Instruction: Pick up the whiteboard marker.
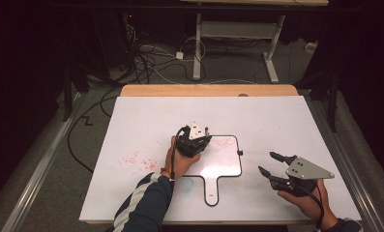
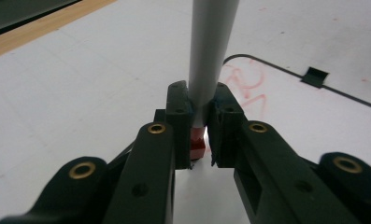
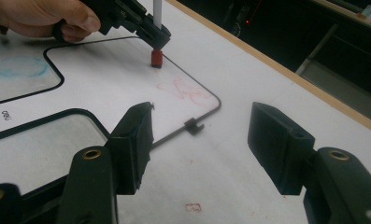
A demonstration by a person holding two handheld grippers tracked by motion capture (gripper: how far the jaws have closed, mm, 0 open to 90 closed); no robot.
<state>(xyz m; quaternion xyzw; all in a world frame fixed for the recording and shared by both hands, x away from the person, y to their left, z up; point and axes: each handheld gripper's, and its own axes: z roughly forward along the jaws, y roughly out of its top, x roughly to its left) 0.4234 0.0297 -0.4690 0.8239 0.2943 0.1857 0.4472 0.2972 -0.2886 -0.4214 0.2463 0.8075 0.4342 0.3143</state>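
Observation:
A marker with a pale grey barrel (image 2: 211, 56) and a red lower end (image 2: 198, 142) stands upright, my left gripper (image 2: 201, 93) shut on it. That red end (image 3: 156, 58) rests on a small black-rimmed whiteboard (image 1: 223, 164) with a handle, near its far left corner. From above, the left gripper (image 1: 199, 137) hovers over that corner. A red scribble (image 3: 183, 88) lies on the board beside the marker. My right gripper (image 1: 266, 162) is open and holds nothing, right of the board near the table's front; its jaws (image 3: 202, 112) point toward the board's clip (image 3: 194, 126).
A large white sheet (image 1: 286, 121) covers the table, with a wooden edge (image 1: 209, 90) at the far side. Red specks (image 1: 136, 159) mark the sheet at the left, and a blue scribble (image 1: 187, 182) sits by the board's handle. Cables and a desk frame (image 1: 238, 48) stand on the floor behind.

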